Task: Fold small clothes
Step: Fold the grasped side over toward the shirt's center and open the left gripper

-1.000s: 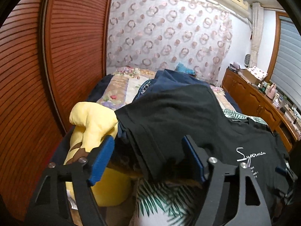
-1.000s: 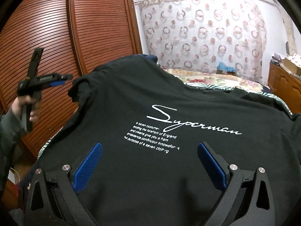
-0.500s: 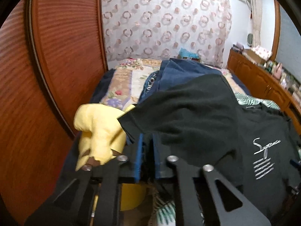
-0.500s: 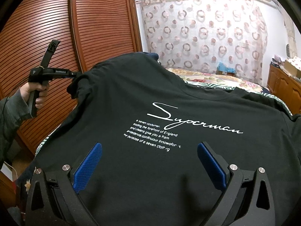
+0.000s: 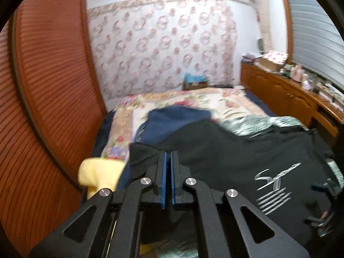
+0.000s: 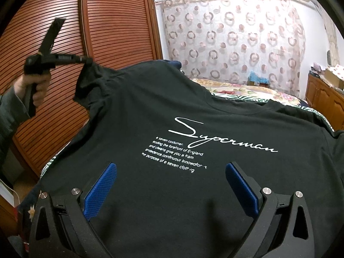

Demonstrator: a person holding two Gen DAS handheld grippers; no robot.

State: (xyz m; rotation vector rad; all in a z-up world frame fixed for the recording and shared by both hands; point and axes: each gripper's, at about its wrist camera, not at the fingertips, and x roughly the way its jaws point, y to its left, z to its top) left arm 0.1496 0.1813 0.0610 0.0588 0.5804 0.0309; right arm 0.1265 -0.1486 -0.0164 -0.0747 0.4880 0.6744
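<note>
Over bed | left claw (image 6: 86, 59) pinching black T-shirt (image 6: 193, 150) sleeve, raised | right claw (image 6: 171, 182) spread

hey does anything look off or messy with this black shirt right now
Only the black T-shirt's left sleeve: it is pulled up off the bed, pinched in the shut left gripper, so that corner peaks while the rest lies flat. The right gripper is open above the hem. No damage shows.

A black T-shirt (image 6: 163, 111) lies spread over the floral-covered bed (image 5: 172, 101).
</note>
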